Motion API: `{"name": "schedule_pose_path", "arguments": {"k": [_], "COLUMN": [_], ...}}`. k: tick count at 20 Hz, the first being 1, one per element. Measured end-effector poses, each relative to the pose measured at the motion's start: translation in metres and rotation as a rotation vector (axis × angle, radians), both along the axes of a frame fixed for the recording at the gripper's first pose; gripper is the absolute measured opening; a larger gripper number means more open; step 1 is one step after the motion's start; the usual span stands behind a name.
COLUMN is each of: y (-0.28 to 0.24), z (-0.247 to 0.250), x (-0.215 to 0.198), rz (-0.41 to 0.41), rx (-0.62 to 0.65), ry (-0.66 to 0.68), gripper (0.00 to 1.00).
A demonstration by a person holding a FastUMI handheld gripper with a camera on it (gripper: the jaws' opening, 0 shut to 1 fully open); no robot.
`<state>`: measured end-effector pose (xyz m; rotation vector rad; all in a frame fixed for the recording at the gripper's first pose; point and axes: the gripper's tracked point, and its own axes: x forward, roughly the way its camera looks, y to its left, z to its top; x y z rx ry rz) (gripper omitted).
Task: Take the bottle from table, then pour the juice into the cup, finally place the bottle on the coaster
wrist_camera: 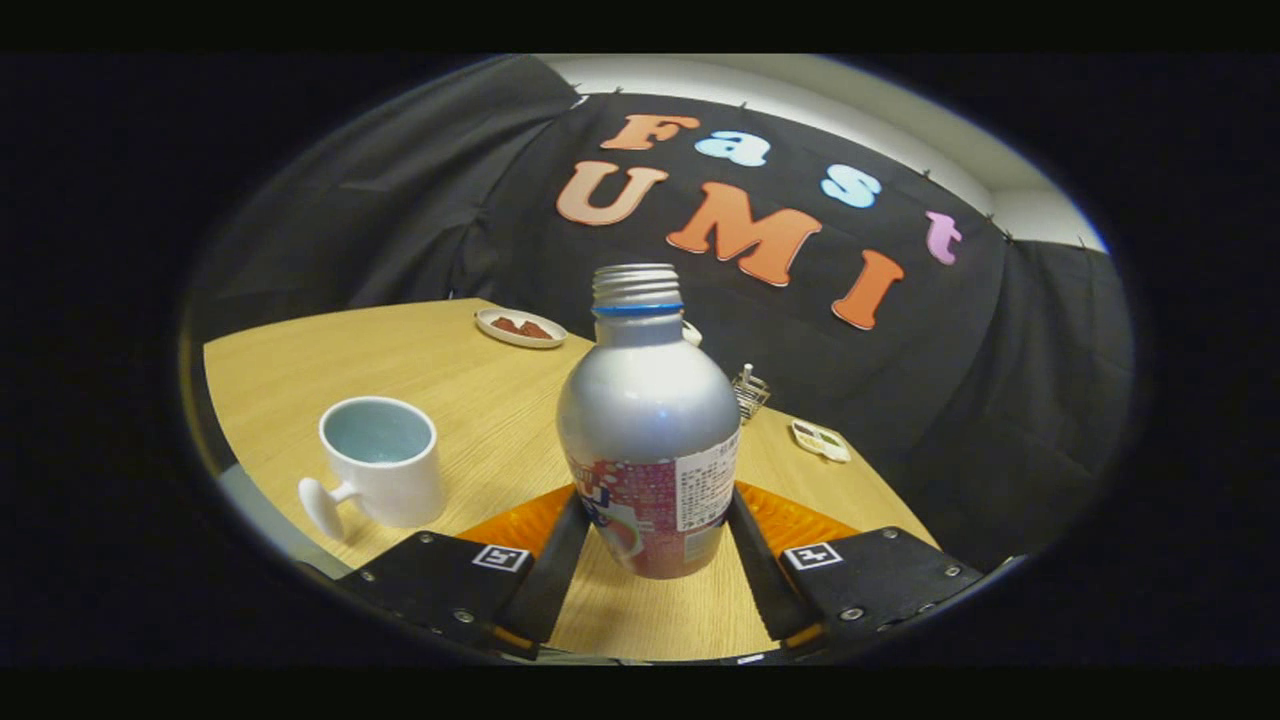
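On the left of the wooden worktop (450,370) stands a white cup (381,460), upright, its handle turned toward the camera and leftward; it sits to the left of the tool's left finger and apart from it. Its inside looks pale, and whether it holds any liquid cannot be told.

Further back, beyond the cup, a small white plate (520,327) carries a few dark reddish pieces.

In the middle is the bottle (650,430) — silver, with a printed label round its lower body, a threaded neck with a blue ring and no cap on it. It stands upright between the two fingers of the tool (650,535), which is clenched on the bottle's lower body, both fingers pressing its sides. An orange coaster (800,520) lies flat behind the fingers, showing on either side of the bottle's base; whether the base rests on it cannot be told.

To the right, beyond the bottle, a small wire rack (750,392) stands near the worktop's far edge, and right of it lies a small white tray (821,440) — both well clear of the tool.
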<state>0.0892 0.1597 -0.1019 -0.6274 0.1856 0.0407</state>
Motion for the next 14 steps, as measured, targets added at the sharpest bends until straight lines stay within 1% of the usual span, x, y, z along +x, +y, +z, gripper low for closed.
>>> {"name": "schedule_pose_path", "arguments": {"k": [2, 6, 10, 14], "y": [0.003, 0.011, 0.013, 0.021], "z": [-0.003, -0.003, 0.005, 0.004], "x": [-0.002, 0.001, 0.004, 0.006], "rz": [0.004, 0.011, 0.007, 0.041], "rx": [-0.088, -0.212, -0.388, -0.498], "ry": [-0.014, -0.041, -0.097, -0.114], "gripper": [0.77, 0.77, 0.77, 0.77]}}
